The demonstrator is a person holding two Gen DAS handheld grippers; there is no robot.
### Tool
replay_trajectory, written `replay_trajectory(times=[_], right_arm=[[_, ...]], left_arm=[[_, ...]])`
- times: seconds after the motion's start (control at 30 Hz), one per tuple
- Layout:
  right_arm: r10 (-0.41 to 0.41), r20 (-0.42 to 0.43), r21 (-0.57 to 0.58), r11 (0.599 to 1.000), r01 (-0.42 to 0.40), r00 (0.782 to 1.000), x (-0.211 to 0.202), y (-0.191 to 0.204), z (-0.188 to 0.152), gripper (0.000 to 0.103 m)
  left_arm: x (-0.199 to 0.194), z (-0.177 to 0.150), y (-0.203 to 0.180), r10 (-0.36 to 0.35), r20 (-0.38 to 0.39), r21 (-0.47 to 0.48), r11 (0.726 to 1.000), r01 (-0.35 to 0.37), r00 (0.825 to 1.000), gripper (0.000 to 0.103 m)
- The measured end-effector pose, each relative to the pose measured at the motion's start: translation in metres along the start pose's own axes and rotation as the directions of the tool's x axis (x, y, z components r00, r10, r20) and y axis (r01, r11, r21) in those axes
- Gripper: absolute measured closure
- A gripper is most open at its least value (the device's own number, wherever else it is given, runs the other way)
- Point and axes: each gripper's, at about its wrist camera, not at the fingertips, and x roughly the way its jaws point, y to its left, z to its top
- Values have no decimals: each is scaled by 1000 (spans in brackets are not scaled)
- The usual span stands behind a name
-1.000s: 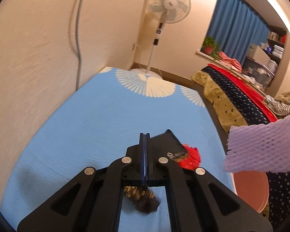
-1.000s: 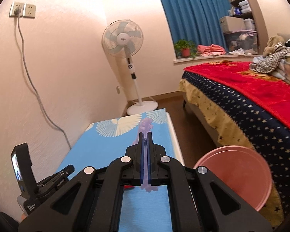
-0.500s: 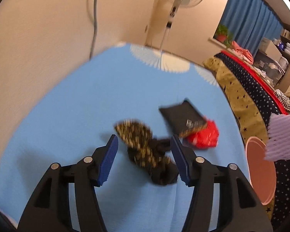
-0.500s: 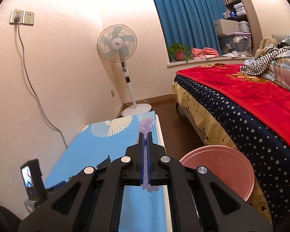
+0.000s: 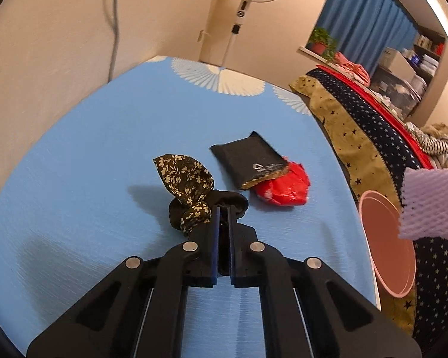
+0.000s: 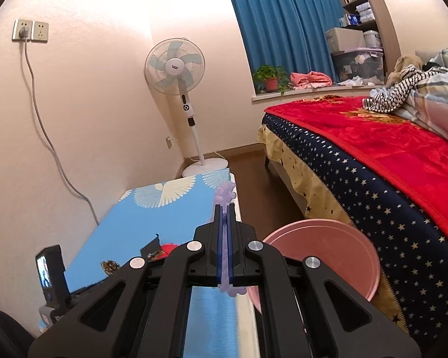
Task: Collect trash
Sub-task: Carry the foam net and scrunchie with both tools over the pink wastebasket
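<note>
My left gripper is shut on the black band of a dark floral hair scrunchie that rests on the blue tablecloth. A black wrapper and a crumpled red wrapper lie just beyond it. My right gripper is shut on a lilac foam net sleeve, held in the air past the table's right edge; the sleeve also shows in the left wrist view. A pink bin stands on the floor below it, between table and bed, and shows in the left wrist view.
A bed with a red and starry blanket runs along the right. A standing fan is beyond the table's far end. A wall with a hanging cable borders the table on the left.
My left gripper was shut, opened around the scrunchie half a second ago, and has now closed on its black band. My right gripper kept holding the foam sleeve and drifted slightly.
</note>
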Motion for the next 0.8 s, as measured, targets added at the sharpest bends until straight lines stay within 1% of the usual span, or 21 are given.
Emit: replay_trajectory(times=[0.07, 0.17, 0.33, 0.57, 0.8], right_arm=[[-12, 0, 8, 1000, 12, 1000, -2, -5, -1, 100], [-22, -6, 36, 999, 22, 1000, 0, -13, 3, 100], [-42, 6, 20, 999, 42, 999, -3, -20, 9, 100], [-92, 18, 22, 996, 92, 996, -9, -38, 23, 100], [-135, 15, -16, 991, 135, 991, -10, -47, 39, 100]], left_arm=[[-3, 1, -7, 0, 13, 29, 1000, 0, 1000, 99], [-9, 4, -11, -13, 26, 42, 999, 12, 1000, 99], [-19, 6, -31, -44, 49, 117, 992, 39, 998, 99], [-34, 9, -64, -112, 67, 205, 974, 96, 991, 99], [-45, 17, -94, -184, 85, 251, 955, 158, 979, 99]])
